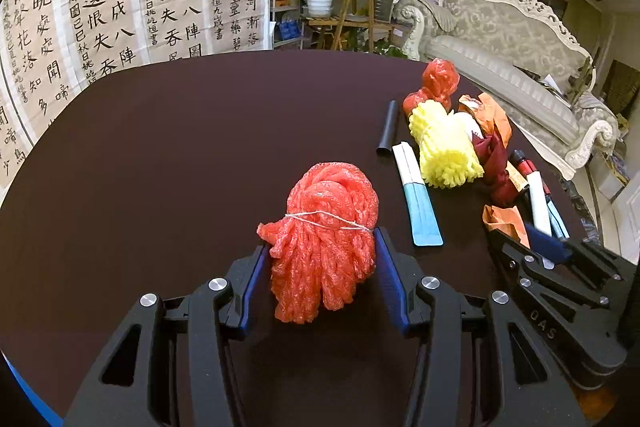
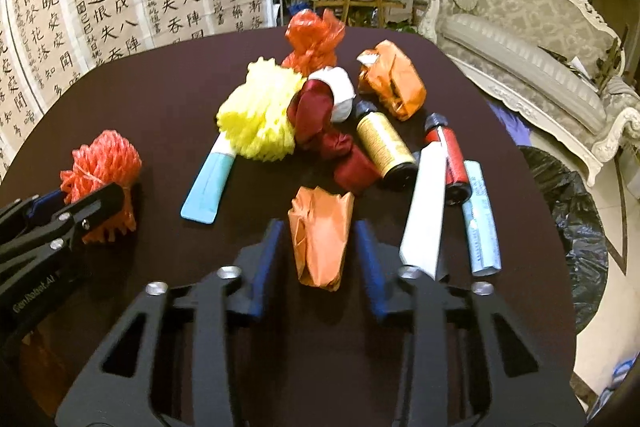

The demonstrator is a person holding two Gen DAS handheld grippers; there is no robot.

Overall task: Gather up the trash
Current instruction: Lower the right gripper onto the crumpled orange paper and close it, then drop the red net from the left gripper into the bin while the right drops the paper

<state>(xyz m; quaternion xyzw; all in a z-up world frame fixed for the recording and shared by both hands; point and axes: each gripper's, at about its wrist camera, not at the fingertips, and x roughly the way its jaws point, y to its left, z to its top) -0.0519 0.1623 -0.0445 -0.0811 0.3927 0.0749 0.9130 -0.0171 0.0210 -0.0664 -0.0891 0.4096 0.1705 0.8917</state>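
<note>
My left gripper (image 1: 320,247) is closed around a red foam net bundle (image 1: 326,239) tied with white string, on the dark table (image 1: 160,167); both pads touch its sides. It also shows in the right wrist view (image 2: 100,171). My right gripper (image 2: 320,243) straddles an orange crumpled wrapper (image 2: 320,239); its pads stand just beside the wrapper with small gaps. More trash lies beyond: a yellow foam net (image 2: 260,115), a dark red cloth (image 2: 328,131), a gold roll (image 2: 384,143), a white tube (image 2: 424,211).
A black trash bag (image 2: 568,211) hangs off the table's right edge. A blue-white tube (image 2: 208,183), a light blue roll (image 2: 480,219), a second orange wrapper (image 2: 392,79) and a red plastic bag (image 2: 312,39) lie on the table. A sofa (image 1: 512,59) stands at right.
</note>
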